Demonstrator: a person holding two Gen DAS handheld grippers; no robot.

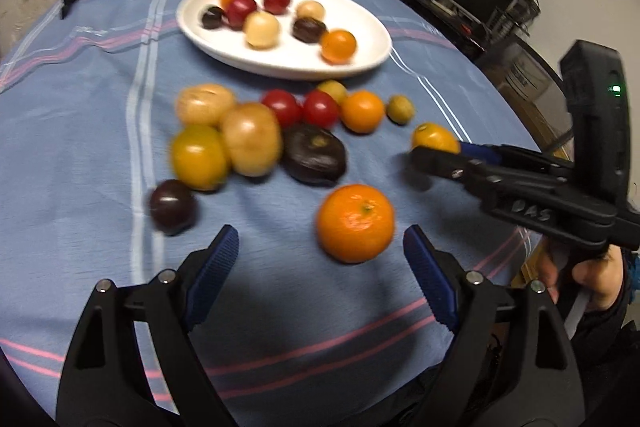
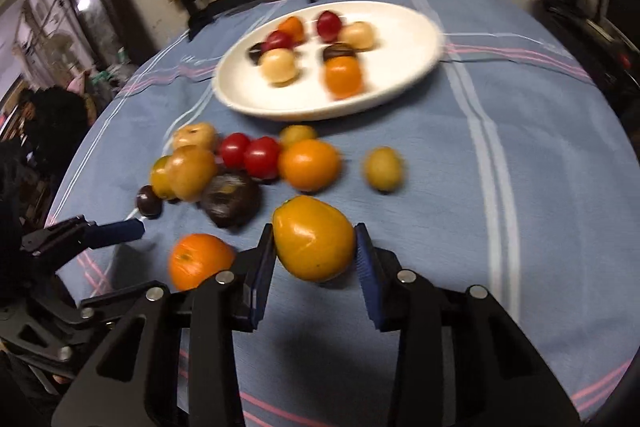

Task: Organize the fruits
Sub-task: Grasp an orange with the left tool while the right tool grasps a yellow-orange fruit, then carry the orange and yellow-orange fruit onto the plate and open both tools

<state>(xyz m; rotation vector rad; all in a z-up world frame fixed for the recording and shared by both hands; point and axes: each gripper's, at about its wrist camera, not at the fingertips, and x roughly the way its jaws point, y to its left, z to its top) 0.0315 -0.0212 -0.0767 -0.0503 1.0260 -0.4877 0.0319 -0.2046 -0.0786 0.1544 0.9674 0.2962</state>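
1. Blue-clothed counter (image 1: 100, 75) carries a white plate (image 2: 400, 75) far off, loose fruit nearer.
2. Right gripper (image 2: 316, 247) fingers clench the yellow-orange fruit (image 2: 314, 237); lift it straight up before carrying it to the plate.
3. Left gripper (image 1: 320, 251) fingers are spread, empty; centre them on the orange (image 1: 354, 223) just ahead.

Left hand-held gripper (image 1: 320, 247) gapes wide; right hand-held gripper (image 2: 316, 247) clamped.

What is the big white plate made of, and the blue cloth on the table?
The white plate looks like glazed ceramic: smooth, thick rounded rim, faint shine. It could be hard plastic; the blur leaves that open. The blue cloth looks like thin woven cotton: matte, softly wrinkled, with pink and white woven stripes.
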